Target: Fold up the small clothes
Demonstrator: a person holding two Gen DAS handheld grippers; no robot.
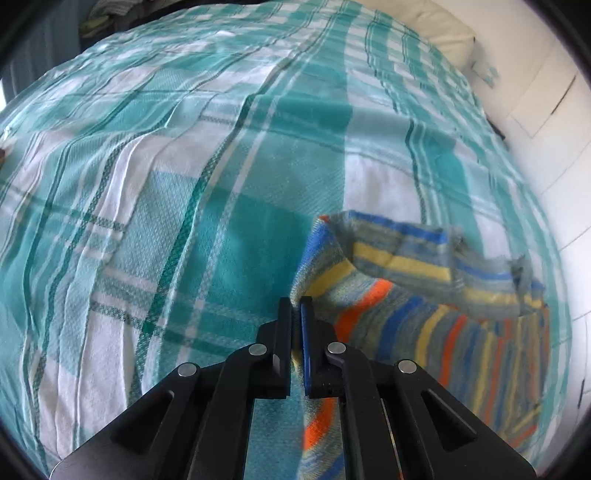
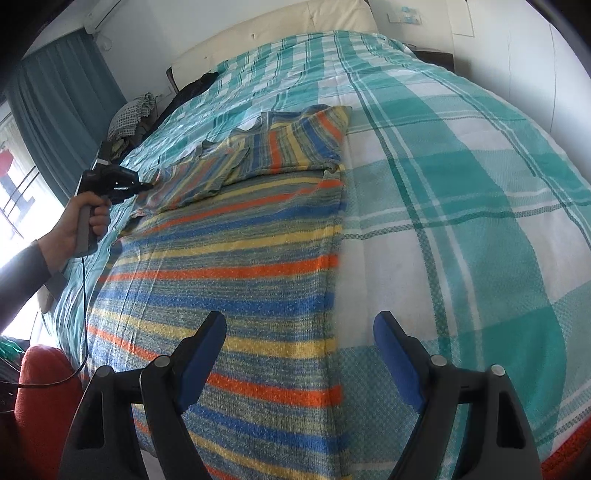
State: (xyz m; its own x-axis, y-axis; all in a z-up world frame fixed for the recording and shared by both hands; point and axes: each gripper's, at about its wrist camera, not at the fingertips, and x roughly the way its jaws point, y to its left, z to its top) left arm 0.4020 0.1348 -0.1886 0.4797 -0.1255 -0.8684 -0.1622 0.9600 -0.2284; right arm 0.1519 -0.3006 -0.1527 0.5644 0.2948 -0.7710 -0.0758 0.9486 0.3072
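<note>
The right gripper (image 2: 299, 354) hovers with its jaws spread wide apart and nothing between them. Directly beneath and ahead of its fingers lies the striped garment (image 2: 236, 266), spread flat on the bed. Its long axis runs away from the right gripper toward the headboard; its stripes lie across that axis. The garment's right edge runs straight forward from a point between the two fingers.

The knit fabric carries repeating bands of blue, yellow and orange on a grey-green ground. At the far end, a sleeve section (image 2: 221, 166) is folded inward over the body, its stripes running at an angle to those below.

Ahead and to the left of the right gripper, the left gripper (image 1: 295, 306) has its jaws closed together on the garment's edge, the fabric pinched between the pads and lifted. To the right of its fingers, a folded flap (image 1: 406, 254) hangs above the lower layer; motion blur there makes its exact outline uncertain. The person's left hand (image 2: 85, 221) grips the handle.

The supporting surface is a teal-and-white plaid bedcover (image 2: 461, 206), lightly creased. Beyond it stand a cream headboard (image 2: 280, 29), white walls, a teal curtain (image 2: 62, 107) far left, and a heap of clothes (image 2: 129, 118) beside the bed.
</note>
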